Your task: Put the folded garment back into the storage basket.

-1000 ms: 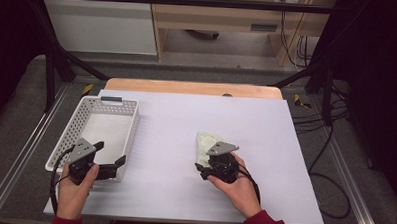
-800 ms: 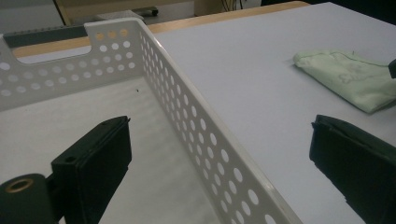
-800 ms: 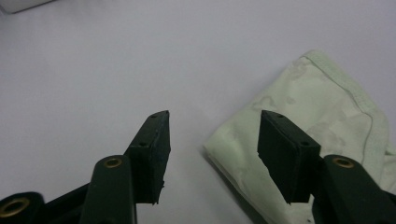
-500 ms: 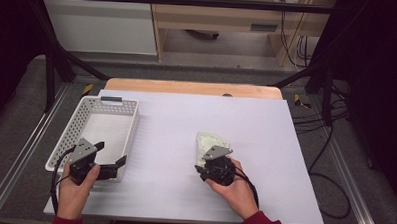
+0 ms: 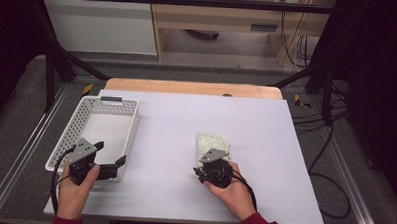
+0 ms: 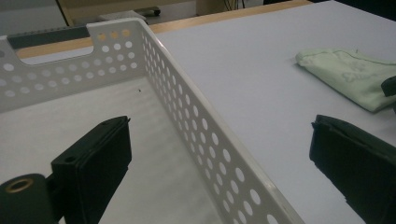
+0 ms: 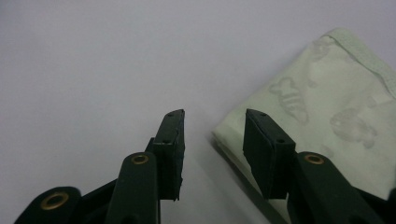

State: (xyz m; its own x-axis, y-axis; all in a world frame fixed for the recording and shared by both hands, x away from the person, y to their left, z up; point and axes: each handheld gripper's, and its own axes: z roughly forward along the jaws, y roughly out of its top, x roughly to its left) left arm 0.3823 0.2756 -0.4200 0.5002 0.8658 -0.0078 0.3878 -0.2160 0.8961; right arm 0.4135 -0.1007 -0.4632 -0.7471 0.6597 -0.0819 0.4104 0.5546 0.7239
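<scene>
A folded pale green cloth [image 5: 213, 142] lies on the white table sheet [image 5: 176, 121], right of centre. My right gripper [image 5: 209, 162] sits at its near edge. In the right gripper view the jaws [image 7: 214, 114] have just been closing: one stands over the bare sheet, the other over the cloth [image 7: 327, 112], whose near corner lies between them. A gap remains and the pads do not press on it. My left gripper [image 5: 110, 153] stands open astride the right wall of a white perforated basket [image 5: 131, 124]. In the left gripper view that wall [image 6: 187, 107] runs between the wide jaws [image 6: 219, 123].
The basket's floor is bare. A wooden strip [image 5: 192, 88] runs along the far edge of the sheet. Metal rails flank the table, and cables [image 5: 328, 196] lie on the floor at the right. The cloth [image 6: 350, 74] appears far right in the left gripper view.
The right gripper has shifted slightly at the cloth's near edge. The left hand and gripper stay where they were.
</scene>
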